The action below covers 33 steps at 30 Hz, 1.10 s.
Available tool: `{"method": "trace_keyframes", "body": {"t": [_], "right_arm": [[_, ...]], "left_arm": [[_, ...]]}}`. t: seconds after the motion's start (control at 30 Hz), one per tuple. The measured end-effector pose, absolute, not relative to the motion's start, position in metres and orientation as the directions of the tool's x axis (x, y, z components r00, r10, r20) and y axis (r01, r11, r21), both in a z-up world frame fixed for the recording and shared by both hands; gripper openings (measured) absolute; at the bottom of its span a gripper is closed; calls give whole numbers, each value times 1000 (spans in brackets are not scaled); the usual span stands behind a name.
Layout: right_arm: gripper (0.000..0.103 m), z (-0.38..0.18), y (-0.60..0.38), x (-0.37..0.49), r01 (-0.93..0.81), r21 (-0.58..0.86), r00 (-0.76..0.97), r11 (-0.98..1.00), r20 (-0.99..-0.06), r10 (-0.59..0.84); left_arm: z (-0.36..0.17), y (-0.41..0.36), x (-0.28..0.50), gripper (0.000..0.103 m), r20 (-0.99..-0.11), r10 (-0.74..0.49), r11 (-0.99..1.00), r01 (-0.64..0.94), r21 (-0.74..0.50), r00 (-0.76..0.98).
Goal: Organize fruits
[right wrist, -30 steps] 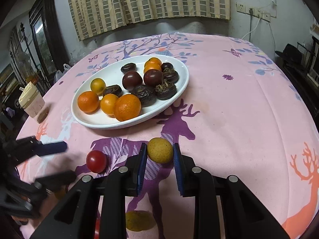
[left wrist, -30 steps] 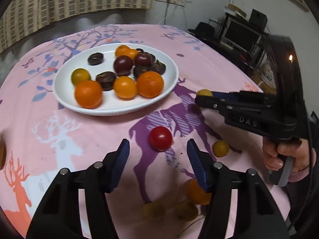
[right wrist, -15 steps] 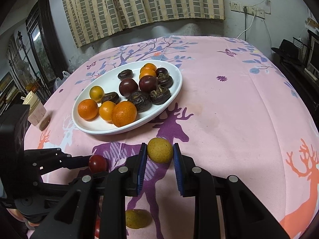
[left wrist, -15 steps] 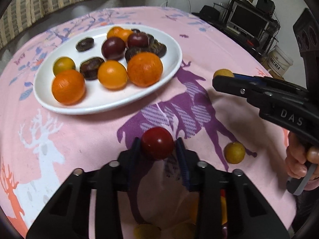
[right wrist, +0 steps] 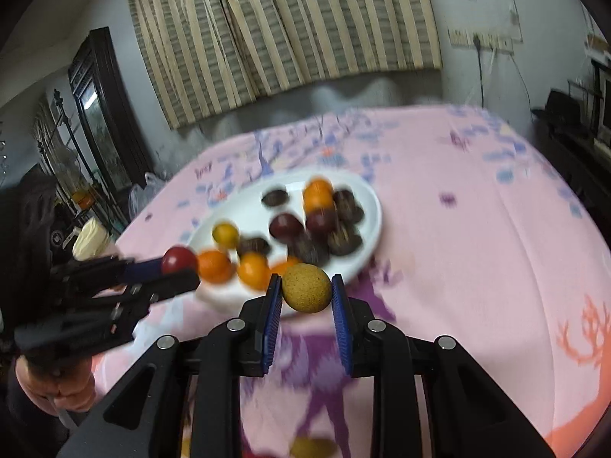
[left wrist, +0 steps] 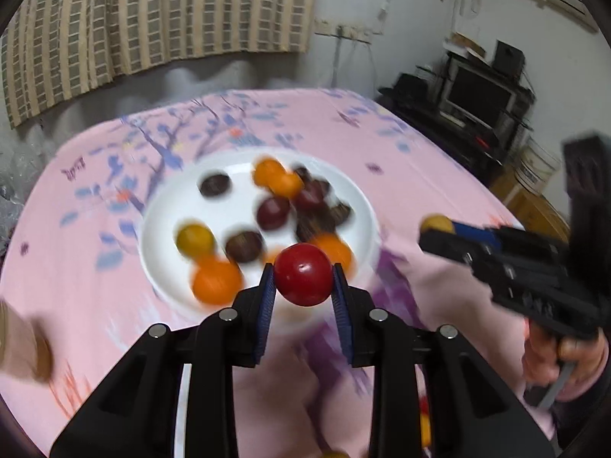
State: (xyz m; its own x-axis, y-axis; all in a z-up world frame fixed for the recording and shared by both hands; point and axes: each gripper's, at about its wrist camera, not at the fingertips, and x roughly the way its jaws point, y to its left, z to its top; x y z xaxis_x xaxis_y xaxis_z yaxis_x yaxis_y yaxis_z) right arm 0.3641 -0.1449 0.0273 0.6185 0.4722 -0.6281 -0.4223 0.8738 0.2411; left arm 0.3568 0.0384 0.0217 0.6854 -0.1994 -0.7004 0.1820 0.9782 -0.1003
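My left gripper is shut on a round red fruit, lifted off the pink cloth in front of the white plate. The plate carries several orange, yellow and dark fruits. My right gripper is shut on a speckled yellow fruit, also raised before the plate. In the right wrist view the left gripper shows at left with the red fruit. The left wrist view has the right gripper at right, holding the yellow fruit.
A pink printed tablecloth covers the round table. One yellow fruit lies on the cloth near the front edge. A cream-lidded jar stands at the left edge. A person's hand grips the right tool. Dark furniture and a screen stand beyond.
The left gripper closed on the red fruit and lifted it toward the plate. The right gripper, still holding the yellow fruit, rose off the cloth.
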Motion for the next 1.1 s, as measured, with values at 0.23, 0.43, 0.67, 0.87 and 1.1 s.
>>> {"method": "trace_keyframes", "body": {"t": [0.23, 0.43, 0.67, 0.87, 1.1], "right_arm": [[43, 18, -102, 422, -462, 216, 622, 860, -613, 488], [49, 13, -105, 381, -547, 203, 547, 812, -648, 530], [51, -5, -105, 300, -684, 220, 376, 695, -710, 595], [48, -19, -87, 259, -747, 67, 376, 661, -777, 504], [42, -25, -93, 251, -750, 54, 373, 660, -789, 489]], "left_arm": [[21, 74, 423, 76, -708, -51, 996, -13, -84, 705], [28, 76, 354, 97, -638, 7, 998, 36, 54, 770], [-4, 87, 269, 98, -685, -120, 990, 39, -132, 719], [-16, 93, 250, 98, -687, -86, 988, -25, -151, 722], [-19, 91, 248, 98, -694, -79, 991, -18, -131, 715]]}}
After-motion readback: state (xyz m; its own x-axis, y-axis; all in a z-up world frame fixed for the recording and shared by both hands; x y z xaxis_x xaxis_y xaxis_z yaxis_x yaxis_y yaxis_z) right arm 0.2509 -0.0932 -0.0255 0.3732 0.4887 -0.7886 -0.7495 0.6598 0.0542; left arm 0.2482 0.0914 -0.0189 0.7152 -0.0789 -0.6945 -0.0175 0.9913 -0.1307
